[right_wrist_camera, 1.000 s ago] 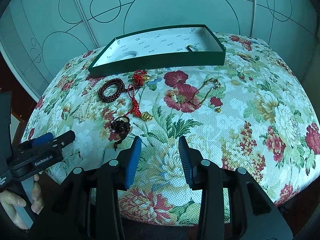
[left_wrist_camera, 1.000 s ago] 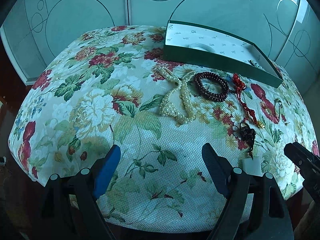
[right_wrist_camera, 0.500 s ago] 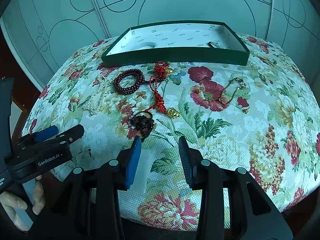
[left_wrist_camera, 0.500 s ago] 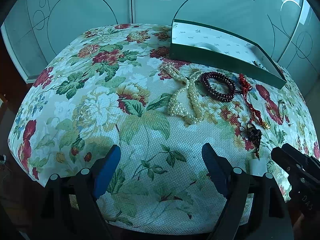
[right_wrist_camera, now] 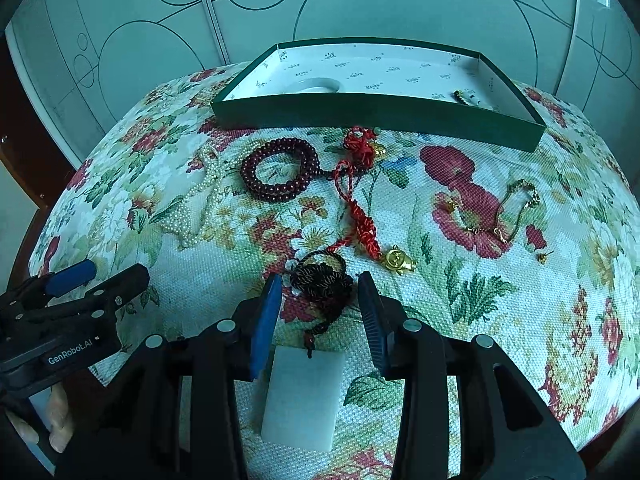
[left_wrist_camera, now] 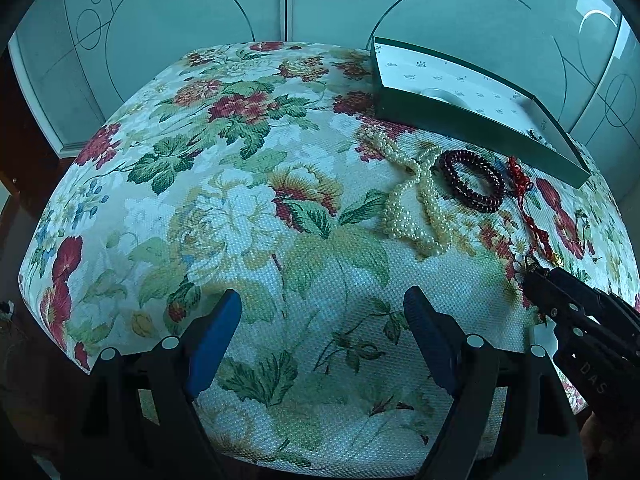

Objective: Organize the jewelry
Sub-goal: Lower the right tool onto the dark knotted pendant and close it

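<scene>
A green jewelry box [right_wrist_camera: 376, 114] with a white lining stands at the back of the floral cushion [right_wrist_camera: 500, 300]; it also shows in the left wrist view [left_wrist_camera: 472, 124]. My right gripper [right_wrist_camera: 320, 292] is open, its fingers on either side of a dark cord knot [right_wrist_camera: 322, 280] tied to a white jade pendant [right_wrist_camera: 304, 392]. A pearl necklace [left_wrist_camera: 416, 204], a dark red bead bracelet [left_wrist_camera: 472, 180] and a red cord with a gold charm [right_wrist_camera: 360, 216] lie in front of the box. A gold chain [right_wrist_camera: 500, 216] lies to the right. My left gripper [left_wrist_camera: 322, 316] is open and empty.
A small item [right_wrist_camera: 470, 98] lies in the box's right end. A tiny gold piece [right_wrist_camera: 543, 257] sits near the chain. Frosted glass panels [left_wrist_camera: 200, 32] stand behind the cushion. The cushion's front edge drops off just below both grippers.
My right gripper has moved forward and left until its fingers straddle the dark cord knot, with the white pendant now between its arms. My left gripper has drifted slightly left.
</scene>
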A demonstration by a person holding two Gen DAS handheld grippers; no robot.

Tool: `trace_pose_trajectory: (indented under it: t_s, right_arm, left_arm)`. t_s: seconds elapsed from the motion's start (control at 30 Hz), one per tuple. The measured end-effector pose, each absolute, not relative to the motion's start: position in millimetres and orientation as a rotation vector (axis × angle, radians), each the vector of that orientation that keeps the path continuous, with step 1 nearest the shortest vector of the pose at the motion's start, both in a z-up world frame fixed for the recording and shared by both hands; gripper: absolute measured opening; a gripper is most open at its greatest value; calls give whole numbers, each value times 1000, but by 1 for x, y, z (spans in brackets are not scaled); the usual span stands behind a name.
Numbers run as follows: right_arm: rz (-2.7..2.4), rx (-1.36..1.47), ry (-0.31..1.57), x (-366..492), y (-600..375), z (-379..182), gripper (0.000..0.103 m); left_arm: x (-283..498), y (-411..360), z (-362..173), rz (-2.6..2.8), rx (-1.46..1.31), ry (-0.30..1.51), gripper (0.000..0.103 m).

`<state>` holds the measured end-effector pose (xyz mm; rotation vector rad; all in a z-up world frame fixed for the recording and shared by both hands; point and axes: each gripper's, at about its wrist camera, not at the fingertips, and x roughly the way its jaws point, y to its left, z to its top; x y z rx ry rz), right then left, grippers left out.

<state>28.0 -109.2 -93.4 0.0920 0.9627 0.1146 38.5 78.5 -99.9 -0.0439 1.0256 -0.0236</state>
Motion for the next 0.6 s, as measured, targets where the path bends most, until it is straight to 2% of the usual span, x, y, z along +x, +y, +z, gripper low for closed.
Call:
trace_pose_trajectory:
  t_s: [0.03, 0.17, 0.6]
  right_arm:
    - [109, 80, 960, 28, -108, -93, 38]
    - [66, 11, 938, 25, -108, -96, 8]
    - [-3, 109, 894, 11, -167, -81, 7]
  left_arm:
    - [38, 78, -100, -25, -43, 1027, 82]
    - [38, 75, -100, -26, -36, 1027, 82]
    - [44, 55, -100, -51, -15, 1034, 82]
